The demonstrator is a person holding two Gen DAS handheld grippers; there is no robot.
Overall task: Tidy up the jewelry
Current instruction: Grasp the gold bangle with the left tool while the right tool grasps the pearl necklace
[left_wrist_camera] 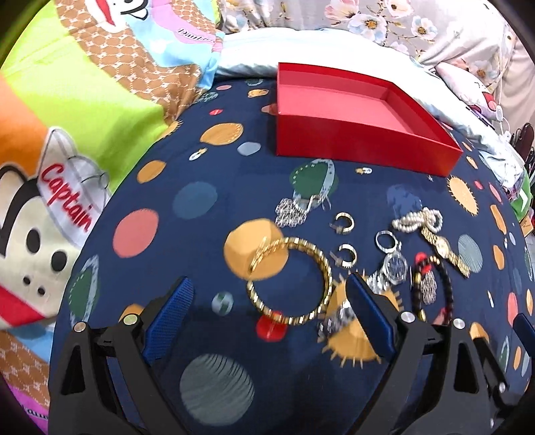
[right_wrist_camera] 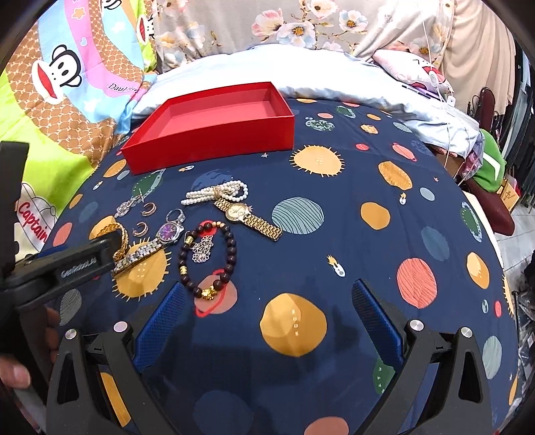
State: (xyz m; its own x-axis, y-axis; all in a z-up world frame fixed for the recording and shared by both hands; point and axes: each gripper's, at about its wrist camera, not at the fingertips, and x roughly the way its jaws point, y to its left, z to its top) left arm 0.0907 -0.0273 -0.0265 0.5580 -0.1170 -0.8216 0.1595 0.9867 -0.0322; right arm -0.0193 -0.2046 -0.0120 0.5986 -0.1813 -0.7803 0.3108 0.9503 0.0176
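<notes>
Jewelry lies on a navy planet-print bedsheet point(left_wrist_camera: 200, 174). My left gripper point(left_wrist_camera: 267, 294) is open over a gold bangle point(left_wrist_camera: 294, 281), which lies between its blue fingers. A silver watch point(left_wrist_camera: 394, 267) is by its right finger. Also in the left wrist view are two gold hoop earrings point(left_wrist_camera: 344, 222), a pearl bracelet point(left_wrist_camera: 418, 219), a gold watch point(left_wrist_camera: 444, 249), a dark bead bracelet point(left_wrist_camera: 434, 287) and a silver chain point(left_wrist_camera: 289, 210). An empty red box point(left_wrist_camera: 351, 113) sits behind. My right gripper point(right_wrist_camera: 267, 311) is open and empty, right of the dark bead bracelet point(right_wrist_camera: 207, 261). The red box point(right_wrist_camera: 214, 123) shows in the right wrist view too.
A cartoon monkey quilt point(left_wrist_camera: 67, 134) lies along the left. A pale blue pillow point(right_wrist_camera: 334, 77) and floral bedding point(right_wrist_camera: 301, 23) lie behind the box. Cables and clutter sit at the bed's far right edge point(right_wrist_camera: 468, 134). The left gripper's black arm point(right_wrist_camera: 67, 264) reaches in from the left.
</notes>
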